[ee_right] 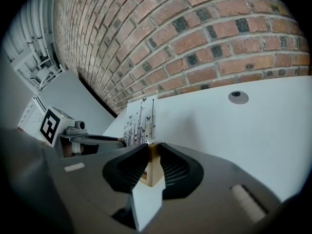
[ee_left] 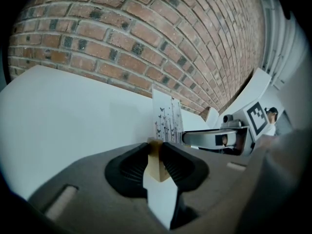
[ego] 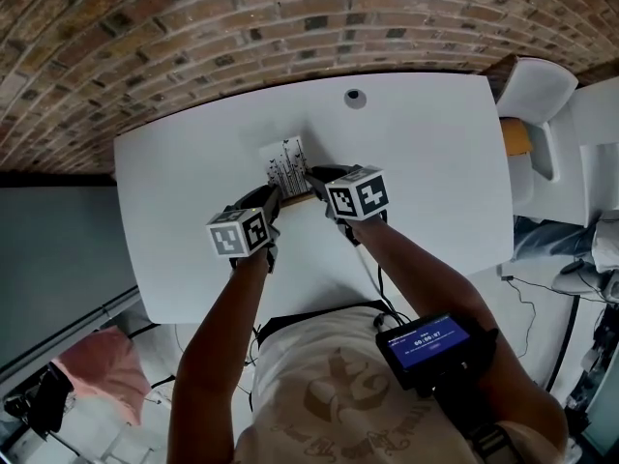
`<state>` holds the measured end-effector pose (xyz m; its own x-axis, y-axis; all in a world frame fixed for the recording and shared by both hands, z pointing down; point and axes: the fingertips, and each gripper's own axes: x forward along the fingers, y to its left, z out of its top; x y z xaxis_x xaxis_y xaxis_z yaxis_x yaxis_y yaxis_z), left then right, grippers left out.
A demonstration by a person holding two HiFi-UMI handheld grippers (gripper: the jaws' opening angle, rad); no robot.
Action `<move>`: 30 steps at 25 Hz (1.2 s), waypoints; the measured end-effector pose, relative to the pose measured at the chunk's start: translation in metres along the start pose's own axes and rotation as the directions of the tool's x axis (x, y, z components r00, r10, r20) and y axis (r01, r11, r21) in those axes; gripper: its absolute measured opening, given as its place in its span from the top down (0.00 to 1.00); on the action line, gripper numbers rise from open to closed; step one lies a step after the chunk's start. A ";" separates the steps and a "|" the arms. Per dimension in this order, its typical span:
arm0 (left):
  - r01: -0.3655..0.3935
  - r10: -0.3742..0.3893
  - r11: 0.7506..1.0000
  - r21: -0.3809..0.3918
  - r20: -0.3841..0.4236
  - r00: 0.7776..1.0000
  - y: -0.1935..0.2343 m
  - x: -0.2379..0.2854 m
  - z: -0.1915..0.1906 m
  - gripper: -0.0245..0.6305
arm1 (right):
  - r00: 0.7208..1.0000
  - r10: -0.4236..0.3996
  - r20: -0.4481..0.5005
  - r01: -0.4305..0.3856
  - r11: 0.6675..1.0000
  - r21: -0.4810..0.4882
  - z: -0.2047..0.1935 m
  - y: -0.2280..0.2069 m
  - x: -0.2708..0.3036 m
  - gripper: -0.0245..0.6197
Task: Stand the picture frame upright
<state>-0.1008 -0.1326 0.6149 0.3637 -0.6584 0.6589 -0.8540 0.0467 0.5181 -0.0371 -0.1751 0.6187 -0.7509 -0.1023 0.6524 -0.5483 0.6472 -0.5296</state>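
Office-type rm: white desk w/ cable grommet, brick wall, chair.

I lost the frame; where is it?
In the head view, the frame is in the middle of the table, its wooden edge clamped by the left gripper and right gripper.

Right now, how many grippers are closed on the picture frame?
2. The left gripper pinches the wooden edge of the picture frame on its left side; the right gripper pinches the right side. No other gripper is in view.

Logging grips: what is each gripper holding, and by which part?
Both hold the picture frame by its wooden edge: left gripper one end, right gripper the other.
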 end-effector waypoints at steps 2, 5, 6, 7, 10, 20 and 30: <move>-0.004 0.004 1.000 0.012 0.006 1.000 0.002 0.003 0.004 0.81 | 1.000 0.001 0.002 -0.001 1.000 -0.004 0.005 -0.003 0.003 0.83; -0.008 0.008 0.999 0.031 0.014 1.000 0.007 0.007 0.012 0.81 | 1.000 0.004 0.012 -0.004 1.000 -0.019 0.014 -0.005 0.009 0.83; -0.010 0.010 0.999 0.036 0.016 1.000 0.010 0.009 0.015 0.81 | 1.000 0.006 0.017 -0.005 1.000 -0.024 0.018 -0.006 0.011 0.83; -0.012 0.011 0.999 0.041 0.018 1.000 0.012 0.010 0.019 0.81 | 1.000 0.007 0.022 -0.006 1.000 -0.029 0.021 -0.007 0.013 0.83; -0.016 0.014 0.998 0.064 0.029 0.999 0.018 0.014 0.030 0.81 | 0.999 0.010 0.042 -0.008 0.999 -0.046 0.033 -0.009 0.020 0.83; -0.051 0.041 0.980 0.191 0.058 0.998 0.046 0.039 0.074 0.81 | 0.993 0.008 0.121 0.003 0.996 -0.089 0.074 -0.026 0.051 0.83; -0.057 0.016 0.938 0.341 0.121 0.992 0.059 0.066 0.123 0.81 | 0.977 -0.006 0.215 0.041 0.987 -0.158 0.125 -0.045 0.068 0.83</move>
<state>-0.1731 -0.2660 0.6220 0.3020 -0.7437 0.5964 -0.9490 -0.1750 0.2623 -0.1096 -0.3055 0.6195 -0.8090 -0.2661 0.5241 -0.5135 0.7539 -0.4098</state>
